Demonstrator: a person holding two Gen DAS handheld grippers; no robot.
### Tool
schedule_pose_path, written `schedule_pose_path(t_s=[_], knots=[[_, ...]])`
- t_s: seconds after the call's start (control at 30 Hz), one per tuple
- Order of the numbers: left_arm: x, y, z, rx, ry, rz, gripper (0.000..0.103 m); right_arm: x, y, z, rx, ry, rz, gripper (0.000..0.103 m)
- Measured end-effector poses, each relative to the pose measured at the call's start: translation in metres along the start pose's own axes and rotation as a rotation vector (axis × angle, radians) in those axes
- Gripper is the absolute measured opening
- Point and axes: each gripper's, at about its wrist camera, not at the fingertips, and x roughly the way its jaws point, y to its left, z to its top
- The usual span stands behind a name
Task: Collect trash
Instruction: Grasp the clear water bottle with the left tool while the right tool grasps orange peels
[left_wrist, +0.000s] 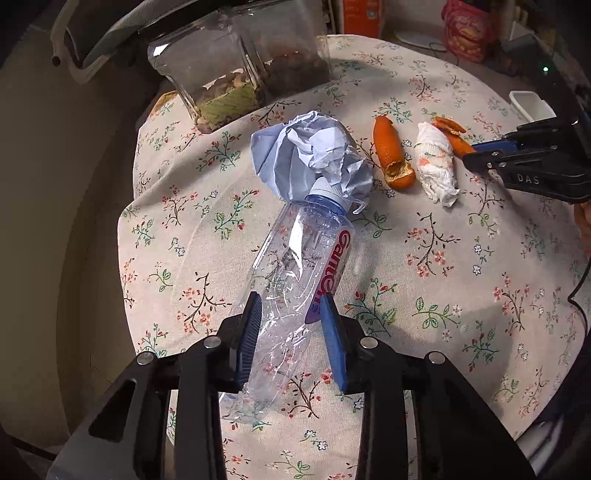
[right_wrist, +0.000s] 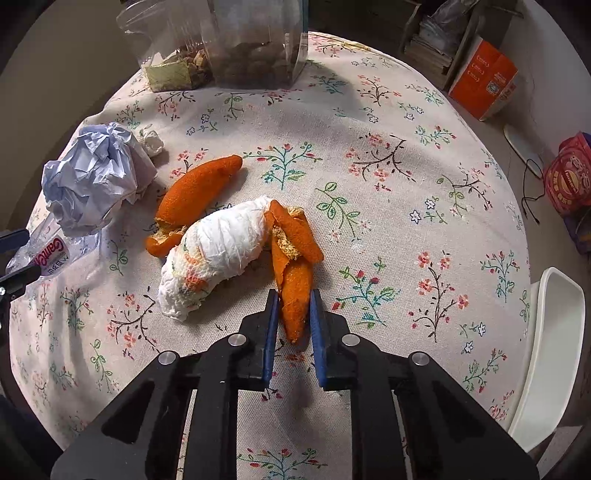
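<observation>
We treat the plastic bottle (left_wrist: 295, 280) as empty, light and thin-walled; its crumpled lower body suggests it will buckle under pressure. It lies on its side between the fingers of the left gripper (left_wrist: 291, 306), cap pointing away from them. The pads sit against or just beside both flanks; we cannot tell whether they are yet pressing. We judge the labelled mid-body the best hold, since the clear wall looks slick.

The orange peel (right_wrist: 295, 288) lies between the fingers of the right gripper (right_wrist: 293, 299), which stand narrowly apart, each pad close to a flank. The peel is light, curled and pliable; we grip its thick lower end.

Just left of those fingers lies a rolled tissue (right_wrist: 218, 251), soft and compressible, touching the peel. Beyond it lie a second peel (right_wrist: 199, 192) and a crumpled paper ball (right_wrist: 96, 177), which rests at the bottle cap. All sit on the cloth-covered bench (right_wrist: 406, 221); clear jars (right_wrist: 221, 40) stand at its far edge.
</observation>
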Motion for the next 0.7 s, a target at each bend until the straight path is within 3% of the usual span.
schedule_pose_path(t_s=[0.03,0.2,0.27,0.3,0.33,0.43,0.47,0.5,0.63,0.7], knots=[[0.002,0.005,0.001,-0.048,0.014,-0.043,0.000,-0.003,-0.001,-0.001,0.011,0.003,0.018,0.013],[0.022,-0.006,-0.002,0.032,0.071,0.075,0.006,-0.010,-0.011,-0.008,0.054,0.005,0.031,0.012],[0.017,-0.015,-0.001,0.071,0.038,0.124,0.042,-0.015,-0.014,-0.008,0.059,-0.005,0.037,0.012],[0.009,-0.017,0.000,0.084,-0.002,0.142,0.072,-0.018,-0.013,-0.008,0.057,-0.011,0.039,0.012],[0.003,-0.018,0.002,0.093,-0.032,0.140,0.076,-0.020,-0.014,-0.008,0.059,-0.016,0.047,0.012],[-0.005,-0.003,0.008,0.057,-0.053,0.096,0.080,-0.027,-0.018,-0.007,0.075,-0.029,0.071,0.012],[-0.001,0.002,0.009,0.066,-0.037,0.122,0.082,-0.028,-0.019,-0.007,0.079,-0.029,0.078,0.012],[0.005,0.002,0.009,0.116,-0.010,0.181,0.083,-0.030,-0.021,-0.006,0.085,-0.031,0.090,0.012],[0.028,-0.001,0.001,0.235,0.070,0.160,0.083,-0.038,-0.022,-0.006,0.090,-0.035,0.132,0.012],[0.044,-0.001,0.000,0.290,0.105,0.193,0.085,-0.045,-0.019,-0.007,0.078,-0.045,0.151,0.012]])
